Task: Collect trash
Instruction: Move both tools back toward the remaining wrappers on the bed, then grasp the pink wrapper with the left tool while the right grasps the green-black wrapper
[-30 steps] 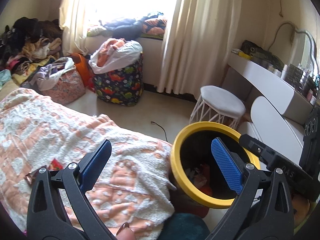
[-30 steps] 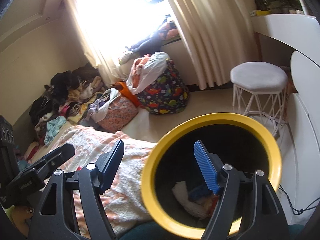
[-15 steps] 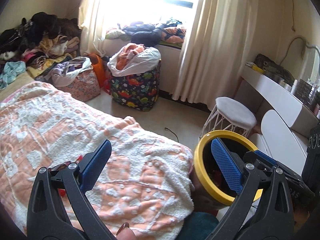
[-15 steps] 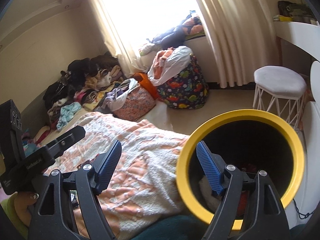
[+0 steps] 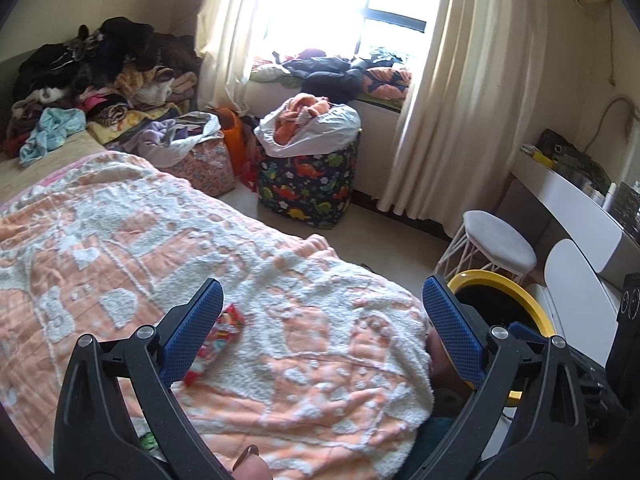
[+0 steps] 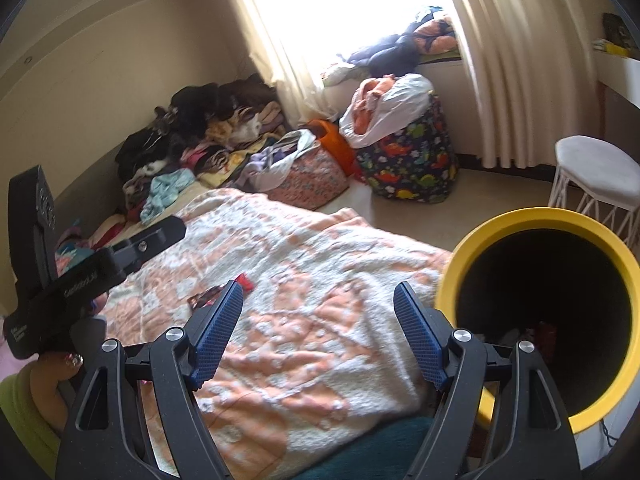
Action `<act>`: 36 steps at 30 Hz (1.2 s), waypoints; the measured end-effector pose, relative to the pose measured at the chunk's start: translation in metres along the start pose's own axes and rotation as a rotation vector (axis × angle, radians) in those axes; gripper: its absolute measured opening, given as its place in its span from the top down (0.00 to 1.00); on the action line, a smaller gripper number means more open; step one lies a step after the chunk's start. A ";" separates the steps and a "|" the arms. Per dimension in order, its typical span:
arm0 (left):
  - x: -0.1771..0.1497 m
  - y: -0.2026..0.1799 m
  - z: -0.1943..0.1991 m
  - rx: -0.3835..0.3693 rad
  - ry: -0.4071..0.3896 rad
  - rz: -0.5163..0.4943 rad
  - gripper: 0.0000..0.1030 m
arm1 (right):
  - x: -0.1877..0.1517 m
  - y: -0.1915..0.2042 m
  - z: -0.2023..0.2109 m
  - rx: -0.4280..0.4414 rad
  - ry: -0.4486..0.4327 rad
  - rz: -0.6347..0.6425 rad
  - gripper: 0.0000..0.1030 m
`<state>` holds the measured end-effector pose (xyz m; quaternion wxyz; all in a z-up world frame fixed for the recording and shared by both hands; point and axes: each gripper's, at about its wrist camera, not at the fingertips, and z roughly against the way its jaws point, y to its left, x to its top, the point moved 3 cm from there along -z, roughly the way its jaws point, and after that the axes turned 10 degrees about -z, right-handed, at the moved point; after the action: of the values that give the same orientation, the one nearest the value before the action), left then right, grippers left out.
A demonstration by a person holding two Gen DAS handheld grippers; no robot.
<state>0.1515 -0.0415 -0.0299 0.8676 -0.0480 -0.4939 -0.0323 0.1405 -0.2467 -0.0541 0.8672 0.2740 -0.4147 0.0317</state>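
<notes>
Left wrist view shows the left gripper (image 5: 322, 330) with its fingers spread wide and nothing between them, hanging over the orange-and-white blanket (image 5: 280, 280) on the bed; a red snack wrapper (image 5: 218, 338) lies flat on that blanket, just beside the left-hand finger (image 5: 192, 332) and partly hidden by it; a scrap of green shows at the bottom edge under the gripper frame, too little to tell what it is. The yellow-rimmed bin (image 5: 516, 292) stands at the bed's corner, to the right, with the right gripper's body crossing in front of it. In the right wrist view the right gripper (image 6: 318, 330) also has its fingers spread apart and empty, with the bin (image 6: 472, 252) close at its right; deep inside the dark bin a few pale and red pieces can be made out, so some trash looks already collected; on the blanket (image 6: 320, 264) a dark wrapper (image 6: 204, 298) and a small red piece (image 6: 245, 280) lie near each other, just beyond the left-hand finger (image 6: 218, 332). By my reckoning the task is partway through: the bin holds something, yet at least two or three wrappers lie loose on the bed, and neither gripper has one in hand; picking those up and dropping them into the bin is what remains, as far as can be seen.
</notes>
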 end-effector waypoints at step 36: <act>-0.064 0.135 0.047 0.176 0.077 0.112 0.11 | -0.085 0.124 -0.079 0.181 0.319 0.265 0.27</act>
<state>0.0930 0.0989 -0.0684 0.8872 0.0021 -0.4577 0.0579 0.1054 -0.0870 -0.1013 0.8819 0.2854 -0.3000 0.2254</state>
